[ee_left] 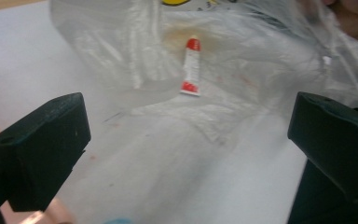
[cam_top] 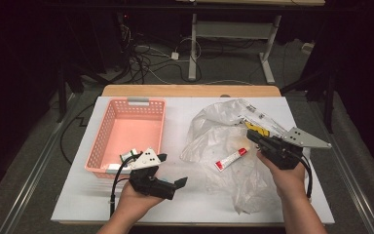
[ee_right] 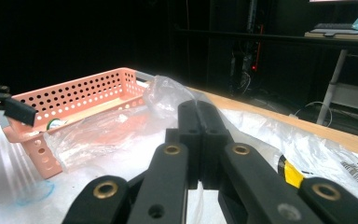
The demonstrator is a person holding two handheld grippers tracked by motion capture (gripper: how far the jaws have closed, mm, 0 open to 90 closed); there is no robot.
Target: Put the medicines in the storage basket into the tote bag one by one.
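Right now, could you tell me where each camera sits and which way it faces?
High view: above the person's side, looking forward and down on the white table; both forearms, left gripper, right gripper.
Left gripper view: between its open jaws, facing the small red-and-white tube inside the clear plastic bag.
Right gripper view: along its shut jaws toward the pink perforated plastic basket.
Shared: all three show the bag.

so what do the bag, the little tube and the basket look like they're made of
Bag: thin clear plastic film, by its see-through, crinkled, glossy folds. Tube: probably soft plastic or laminate, white with a red cap and a flat crimped end; the look leaves it open. Basket: rigid moulded plastic, matte pink, with rows of punched holes in its walls.
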